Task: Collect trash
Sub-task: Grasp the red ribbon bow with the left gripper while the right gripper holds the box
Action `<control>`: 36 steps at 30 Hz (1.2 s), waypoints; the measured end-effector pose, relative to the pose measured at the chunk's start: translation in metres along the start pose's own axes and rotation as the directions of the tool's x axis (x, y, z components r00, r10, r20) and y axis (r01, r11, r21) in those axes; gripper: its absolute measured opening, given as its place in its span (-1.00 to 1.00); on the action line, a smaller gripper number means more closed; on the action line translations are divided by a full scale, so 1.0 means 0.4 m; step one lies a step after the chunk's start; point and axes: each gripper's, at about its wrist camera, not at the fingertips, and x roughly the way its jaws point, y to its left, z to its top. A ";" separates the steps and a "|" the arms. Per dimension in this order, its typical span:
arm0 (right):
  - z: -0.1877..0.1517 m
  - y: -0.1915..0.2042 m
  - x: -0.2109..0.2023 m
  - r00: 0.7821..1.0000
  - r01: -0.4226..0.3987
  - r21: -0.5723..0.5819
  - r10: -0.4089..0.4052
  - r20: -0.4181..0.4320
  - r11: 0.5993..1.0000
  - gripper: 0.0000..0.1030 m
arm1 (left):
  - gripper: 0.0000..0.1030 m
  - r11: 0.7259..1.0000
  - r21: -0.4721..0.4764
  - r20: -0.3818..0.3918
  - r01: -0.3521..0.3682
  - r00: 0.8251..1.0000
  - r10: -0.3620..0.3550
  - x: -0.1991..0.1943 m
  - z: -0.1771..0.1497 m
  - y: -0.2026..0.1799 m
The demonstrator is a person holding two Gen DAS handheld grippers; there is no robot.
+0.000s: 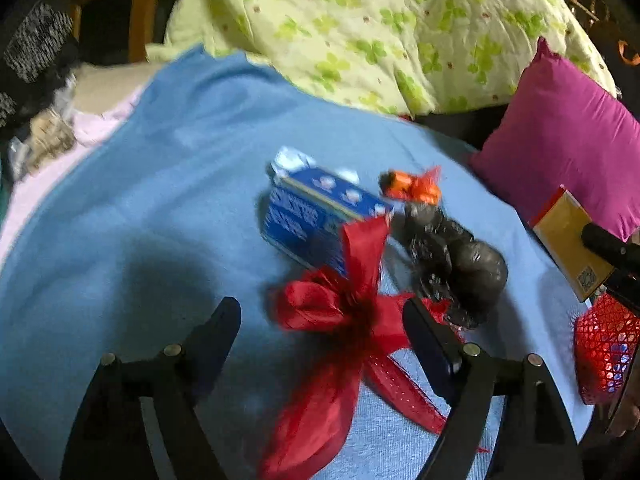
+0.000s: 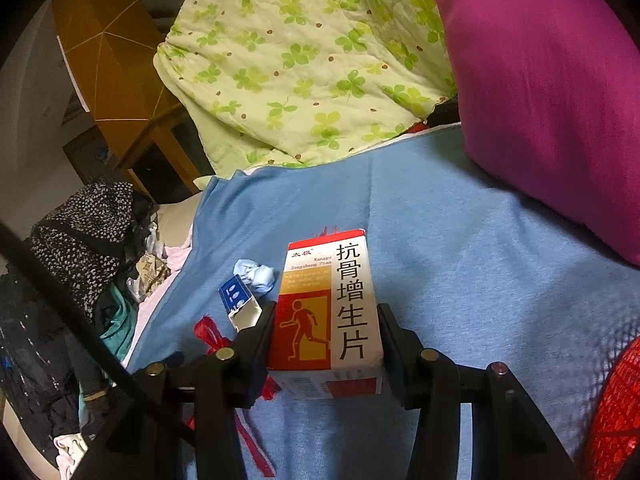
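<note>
A: Jaws clamped on the medicine box (image 2: 328, 312) in the right gripper (image 2: 326, 344), above the blue bedsheet (image 2: 460, 240).

B: Left gripper (image 1: 322, 332) gapes over the red ribbon (image 1: 340, 320) beside the blue carton (image 1: 316, 216). Likely next: drop the box into the red mesh basket (image 1: 606, 344).

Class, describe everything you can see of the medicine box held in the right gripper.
The medicine box is a cardboard carton, white with a red top band, black Chinese characters down one side and an orange panel showing a running figure. A barcode shows on its near end. It looks closed and undented. The right gripper clamps its two long sides, holding it above the blue sheet.
</note>
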 end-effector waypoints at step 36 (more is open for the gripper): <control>-0.016 0.039 -0.068 0.996 -0.024 -0.070 0.030 0.086 0.997 -0.01 | -0.81 0.984 0.163 0.266 -0.068 0.964 0.023 -0.285 0.002 -0.088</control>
